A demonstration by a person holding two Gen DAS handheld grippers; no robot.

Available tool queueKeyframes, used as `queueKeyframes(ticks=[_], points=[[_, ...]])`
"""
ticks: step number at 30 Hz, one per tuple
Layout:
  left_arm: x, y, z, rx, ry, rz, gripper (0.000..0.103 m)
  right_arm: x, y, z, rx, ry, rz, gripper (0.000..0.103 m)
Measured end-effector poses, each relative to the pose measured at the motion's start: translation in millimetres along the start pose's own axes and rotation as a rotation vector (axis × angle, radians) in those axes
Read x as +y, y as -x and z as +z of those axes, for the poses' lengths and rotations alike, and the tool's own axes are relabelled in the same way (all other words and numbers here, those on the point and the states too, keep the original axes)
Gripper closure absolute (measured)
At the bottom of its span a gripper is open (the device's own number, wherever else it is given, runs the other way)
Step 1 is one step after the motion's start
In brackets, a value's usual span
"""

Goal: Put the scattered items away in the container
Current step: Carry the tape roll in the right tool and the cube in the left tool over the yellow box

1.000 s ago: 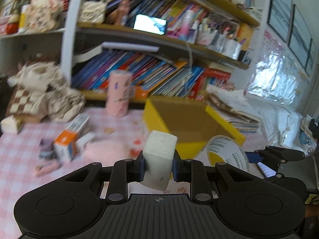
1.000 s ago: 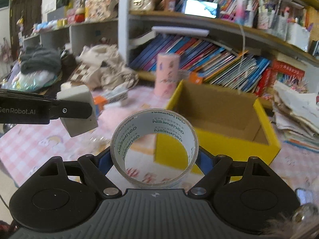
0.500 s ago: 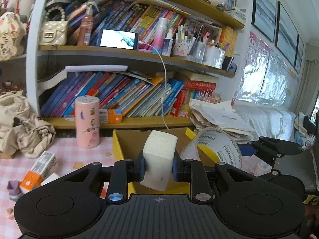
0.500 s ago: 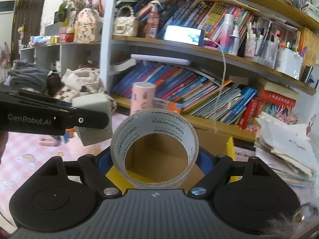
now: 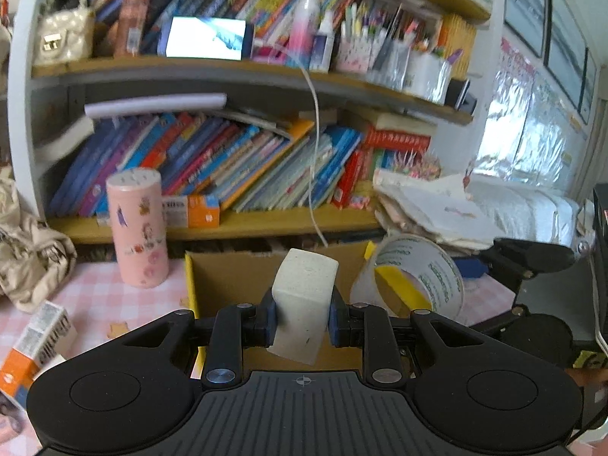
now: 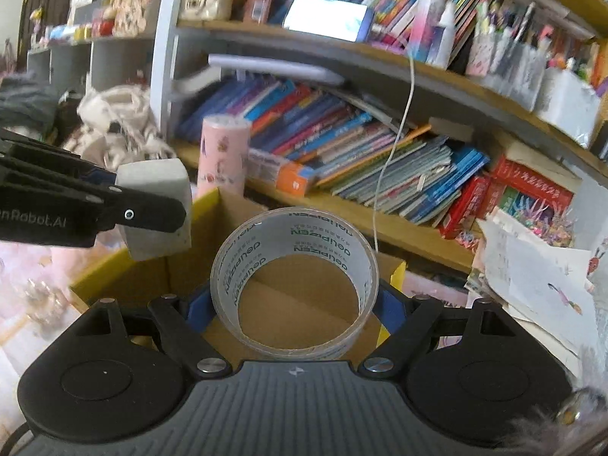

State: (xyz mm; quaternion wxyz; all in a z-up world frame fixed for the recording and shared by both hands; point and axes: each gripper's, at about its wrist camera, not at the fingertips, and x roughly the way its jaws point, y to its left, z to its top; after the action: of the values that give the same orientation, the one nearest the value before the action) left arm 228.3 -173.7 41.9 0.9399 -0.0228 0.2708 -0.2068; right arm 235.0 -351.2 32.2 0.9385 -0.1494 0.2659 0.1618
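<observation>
Left gripper (image 5: 301, 321) pinches a grey-white foam block (image 5: 304, 296) between its blue pads, block upright, long axis roughly vertical and leaning a bit. Right gripper (image 6: 294, 309) is spread wide but clamped on a roll of clear tape (image 6: 294, 285), pads on the outer rim both sides, roll's hole facing the camera, axis along the gripper.

Landmark: yellow cardboard box (image 6: 98, 277), open top, brown inside. In the left wrist view the block sits in front of the box opening, box directly ahead and below. In the right wrist view the tape roll hangs over the box interior; the left gripper with the block shows near the box's left wall, about over its rim. Judgement: both loads are at or over the box, next move is lower and release. Right hand looks more centred over the opening; left may need a small shift inward so the block doesn't catch the wall.

Left of the box on the pink checked bench (image 5: 91, 288): pink cylinder canister (image 5: 137, 228), orange-white carton (image 5: 36, 342), still loose. Bookshelf (image 5: 228, 224) behind the box.

Hidden: box floor mostly blocked by gripper bodies and tape, can't tell what's already inside. Box's near wall cut off. Frames motion-blurred, small bench items unreadable.
</observation>
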Motion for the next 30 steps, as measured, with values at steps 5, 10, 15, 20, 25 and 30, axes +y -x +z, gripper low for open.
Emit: queueKeyframes(ticks=[5, 10, 15, 20, 25, 30], points=[[-2.1, -26.0, -7.9, 0.082, -0.004, 0.028, 0.079, -5.1, -24.4, -9.2, 0.074, 0.045, 0.058, 0.02], [-2.5, -45.4, -16.6, 0.172, -0.007, 0.042, 0.079, -4.2, -45.5, -17.7, 0.158, 0.086, 0.093, 0.02], [-0.7, -56.9, -24.0, 0.223, 0.004, 0.061, 0.079, -10.1, -54.7, -18.3, 0.184, 0.043, 0.161, 0.02], [0.1, -63.8, -26.2, 0.253, 0.009, 0.07, 0.079, -15.6, -64.1, -14.8, 0.228, 0.009, 0.232, 0.02], [-1.5, -66.9, -17.2, 0.251, -0.013, 0.073, 0.079, -20.1, -76.7, -8.8, 0.285, 0.019, 0.312, 0.02], [1.7, -77.3, -20.4, 0.308, -0.01, 0.081, 0.079, -20.7, -85.4, -7.5, 0.338, -0.003, 0.371, 0.02]])
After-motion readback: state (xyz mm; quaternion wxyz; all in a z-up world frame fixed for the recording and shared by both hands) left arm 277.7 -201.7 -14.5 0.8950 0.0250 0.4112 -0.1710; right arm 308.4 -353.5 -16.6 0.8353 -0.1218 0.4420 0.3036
